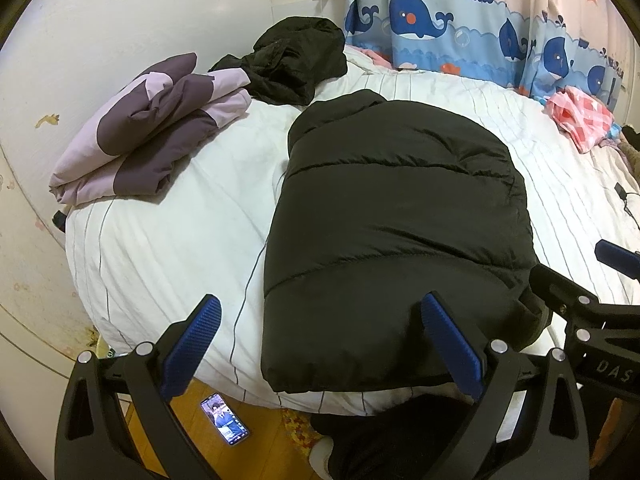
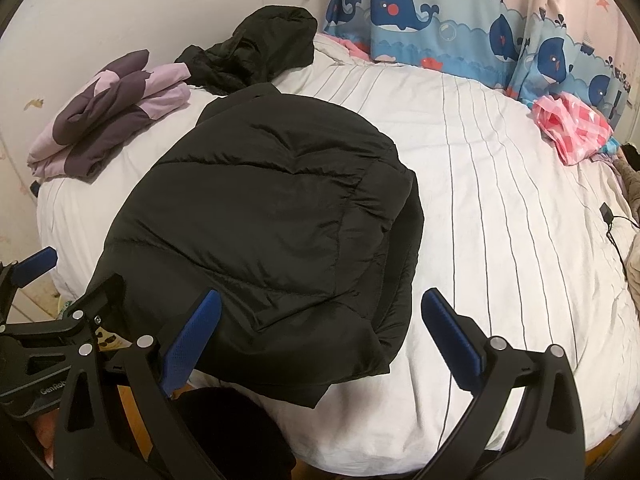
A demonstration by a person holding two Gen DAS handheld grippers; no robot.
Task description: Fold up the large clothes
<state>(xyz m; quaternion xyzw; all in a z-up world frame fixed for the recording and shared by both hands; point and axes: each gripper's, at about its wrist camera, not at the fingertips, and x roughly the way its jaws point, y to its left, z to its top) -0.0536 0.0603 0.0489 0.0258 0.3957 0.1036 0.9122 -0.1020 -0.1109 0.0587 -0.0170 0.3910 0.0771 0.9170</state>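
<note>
**Jacket lies lengthwise ahead, its near hem between the two tongs**

While the black puffer jacket (image 1: 396, 232) lies flat on the white striped bedcover (image 1: 168, 248), its long axis runs away from the person, from the hem at the near edge of the bed up to the collar end toward the curtain. It appears already narrowed, with what looks like a sleeve or side panel doubled in along its right edge, as the right wrist view shows. My judgement is that the remaining fold is hem toward collar, so what matters is where each tong stands along that near hem.

The left gripper (image 1: 320, 344) straddles the jacket's near-left corner: one blue pad sits over the black fabric, the other over bare bedcover. The right gripper (image 2: 320, 344) straddles the near-right corner in the same way, in mirror image. Both hang with fingers wide apart and nothing between them. Neither is clearly nearer; each has its own corner just ahead and below it.

Farther out, a folded purple garment (image 1: 140, 132) and a crumpled black garment (image 1: 292, 64) rest well apart from the jacket at the bed's far left, and a pink checked cloth (image 1: 580, 120) lies at the far right. A phone (image 1: 225, 419) lies on the floor below the bed edge.
</note>
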